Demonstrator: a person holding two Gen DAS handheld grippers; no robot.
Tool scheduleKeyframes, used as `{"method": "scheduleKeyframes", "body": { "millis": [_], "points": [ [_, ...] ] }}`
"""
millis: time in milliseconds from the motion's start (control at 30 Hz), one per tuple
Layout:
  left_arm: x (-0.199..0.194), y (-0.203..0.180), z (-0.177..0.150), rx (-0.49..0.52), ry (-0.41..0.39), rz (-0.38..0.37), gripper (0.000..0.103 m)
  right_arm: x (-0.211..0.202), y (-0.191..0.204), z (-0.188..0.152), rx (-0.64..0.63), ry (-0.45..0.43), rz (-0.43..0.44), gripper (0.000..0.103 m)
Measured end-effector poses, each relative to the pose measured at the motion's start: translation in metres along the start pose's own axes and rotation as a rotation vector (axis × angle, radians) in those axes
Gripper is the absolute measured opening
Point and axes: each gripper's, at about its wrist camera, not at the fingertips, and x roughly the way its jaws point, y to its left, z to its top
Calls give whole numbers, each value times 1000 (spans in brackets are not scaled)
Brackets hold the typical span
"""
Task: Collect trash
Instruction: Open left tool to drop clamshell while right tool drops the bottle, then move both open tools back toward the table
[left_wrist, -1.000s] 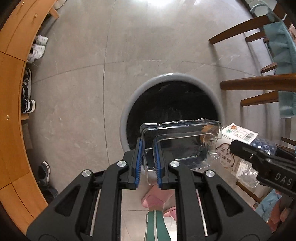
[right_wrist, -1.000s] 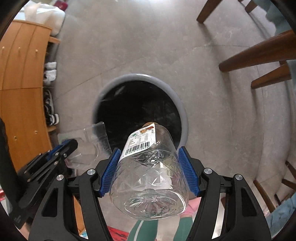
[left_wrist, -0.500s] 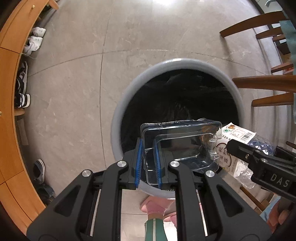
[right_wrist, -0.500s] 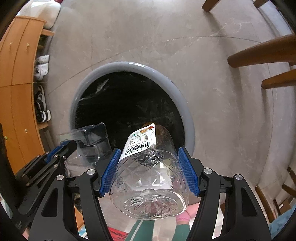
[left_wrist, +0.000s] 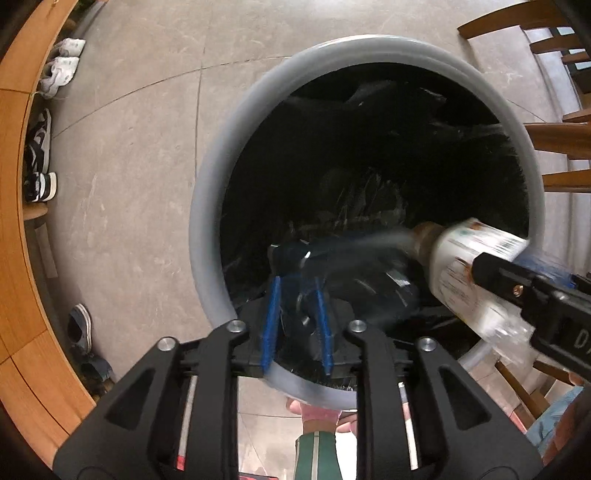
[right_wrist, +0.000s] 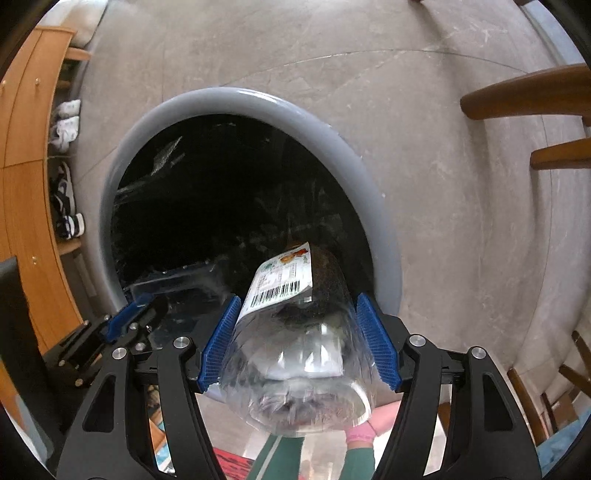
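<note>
Drop step: left claw opening, clear clamshell tray slipping into the bin; right claw easing off the plastic bottle, let go next

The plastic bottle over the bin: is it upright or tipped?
Tipped. The plastic bottle points neck-first and downward into the grey bin, its clear base nearest the right wrist camera.
</note>
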Motion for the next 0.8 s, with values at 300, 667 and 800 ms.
{"method": "scheduleKeyframes", "body": {
  "millis": [300, 667, 800],
  "points": [
    [-16, 1, -8, -7, -26, -11, 24, -20, -5, -4, 39, -23, 50, 70],
    [-130, 16, -41, -24, -136, -13, 36, -147, 21, -61, -79, -174, 86, 72],
    [-208, 20, -57, 13, -205, 23, 43, -240, 55, -110, -213, -277, 97, 74]
  ]
}}
